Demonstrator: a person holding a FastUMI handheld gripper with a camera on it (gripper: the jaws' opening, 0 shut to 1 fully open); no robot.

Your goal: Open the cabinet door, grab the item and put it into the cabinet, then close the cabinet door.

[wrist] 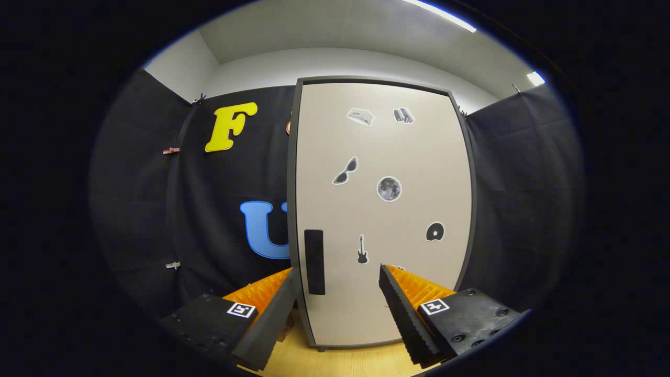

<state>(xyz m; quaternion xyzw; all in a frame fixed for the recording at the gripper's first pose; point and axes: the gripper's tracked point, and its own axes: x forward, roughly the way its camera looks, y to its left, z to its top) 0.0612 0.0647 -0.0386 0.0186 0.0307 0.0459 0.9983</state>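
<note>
- Beige cabinet door point(384, 209), closed, stands just ahead of the gripper point(337, 280); its dark handle point(314, 262) lies between the spread, empty fingers.
- Risk: fingertips may slip off the shallow handle.

Single fisheye camera rides on gripper point(337, 275), looks forward along two fingers, which enter frame at bottom left and bottom right, jaws spread apart, nothing between them. Camera sits low, just above wooden surface point(340, 364) at bottom centre, tilted slightly upward: ceiling and light strip fill top of frame. Faces cabinet door point(413, 157) head-on, near; door fills centre and right of centre. Dark handle point(314, 262) at lower left of door, just beyond left finger.
</note>
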